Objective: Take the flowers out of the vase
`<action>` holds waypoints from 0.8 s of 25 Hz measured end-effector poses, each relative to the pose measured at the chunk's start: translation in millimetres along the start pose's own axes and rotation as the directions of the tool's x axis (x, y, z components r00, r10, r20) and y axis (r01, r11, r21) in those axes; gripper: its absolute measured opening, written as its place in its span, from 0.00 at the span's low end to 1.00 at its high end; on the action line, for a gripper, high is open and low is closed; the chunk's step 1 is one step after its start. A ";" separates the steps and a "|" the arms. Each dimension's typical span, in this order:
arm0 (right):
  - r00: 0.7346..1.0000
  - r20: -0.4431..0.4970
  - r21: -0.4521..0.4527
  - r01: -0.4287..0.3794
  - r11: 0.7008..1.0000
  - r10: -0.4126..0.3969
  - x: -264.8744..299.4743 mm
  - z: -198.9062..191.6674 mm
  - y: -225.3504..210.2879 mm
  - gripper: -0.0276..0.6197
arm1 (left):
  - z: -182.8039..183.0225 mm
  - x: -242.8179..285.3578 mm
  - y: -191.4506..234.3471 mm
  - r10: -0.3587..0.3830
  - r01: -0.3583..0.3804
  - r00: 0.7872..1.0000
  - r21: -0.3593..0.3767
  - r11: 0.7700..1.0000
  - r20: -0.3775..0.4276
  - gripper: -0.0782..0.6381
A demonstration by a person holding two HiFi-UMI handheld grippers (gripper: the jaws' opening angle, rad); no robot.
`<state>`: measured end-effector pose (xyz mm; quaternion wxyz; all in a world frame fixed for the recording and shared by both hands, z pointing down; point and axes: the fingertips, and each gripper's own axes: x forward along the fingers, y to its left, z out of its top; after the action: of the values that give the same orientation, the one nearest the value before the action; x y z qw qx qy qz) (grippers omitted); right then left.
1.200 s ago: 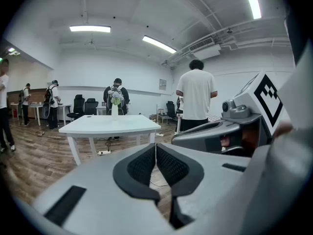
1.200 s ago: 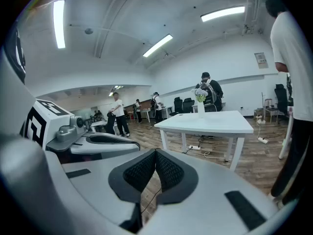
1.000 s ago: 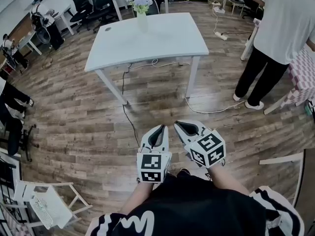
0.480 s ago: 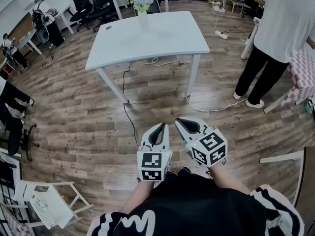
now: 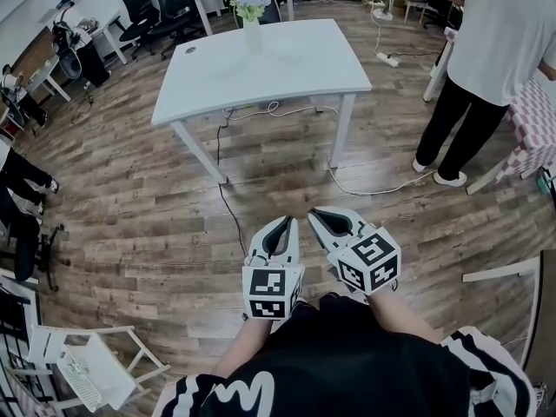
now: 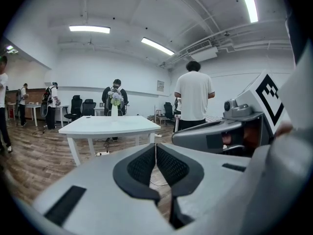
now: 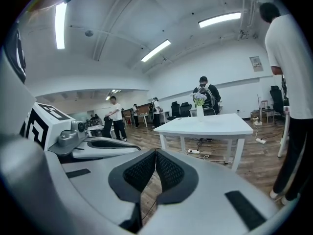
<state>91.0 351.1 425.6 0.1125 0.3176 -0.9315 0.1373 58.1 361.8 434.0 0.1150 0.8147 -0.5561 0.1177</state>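
- two grippers, side by side over the floor (image 5: 139, 207): the left gripper (image 5: 282, 225) and the right gripper (image 5: 318, 216), each with its jaws pressed together on nothing.
- one white table (image 5: 287, 72), one vase (image 5: 252, 38), one bunch of flowers (image 5: 246, 0).
- wood-plank floor in an office; a cable (image 5: 228, 200) trails across it from under the table; black chairs (image 5: 161, 3) stand beyond the table; a person (image 5: 491, 50) in a white shirt stands at the right.
- the vase stands upright near the table's far edge, well apart from both grippers, with the flowers in it.
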 end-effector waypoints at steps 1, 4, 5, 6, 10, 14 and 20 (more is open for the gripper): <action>1.000 -0.001 0.005 0.004 1.000 -0.004 1.6 -2.4 2.6 0.07 | -2.3 -1.6 2.0 -0.003 0.003 1.000 0.004 1.000 -0.003 0.12; 1.000 -0.005 0.011 0.018 1.000 -0.018 6.4 -7.1 9.7 0.07 | -6.2 -5.4 8.1 -0.012 0.012 1.000 0.007 1.000 -0.007 0.12; 1.000 -0.003 0.008 0.022 1.000 -0.022 6.9 -7.2 12.0 0.07 | -6.7 -6.5 9.2 -0.016 0.016 1.000 0.006 1.000 -0.005 0.12; 1.000 -0.001 0.004 0.025 1.000 -0.025 6.6 -6.9 14.5 0.07 | -7.4 -7.8 9.6 -0.019 0.019 1.000 0.004 1.000 -0.003 0.12; 0.999 0.006 -0.009 0.036 0.999 -0.036 3.7 -4.4 19.0 0.07 | -10.5 -8.1 7.8 -0.032 0.032 0.999 -0.003 0.999 -0.001 0.12; 0.999 -0.004 -0.007 0.048 0.999 -0.048 6.6 -5.7 10.5 0.07 | -8.7 0.6 7.1 -0.046 0.046 0.999 -0.011 0.999 0.002 0.12; 1.000 -0.011 -0.015 0.028 0.999 -0.028 25.9 -3.3 -10.2 0.07 | -4.3 24.9 21.8 -0.022 0.022 1.000 -0.027 0.999 0.003 0.12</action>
<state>77.7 330.0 438.3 0.1221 0.3292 -0.9272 0.1305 46.3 333.6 447.2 0.1266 0.8192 -0.5489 0.1077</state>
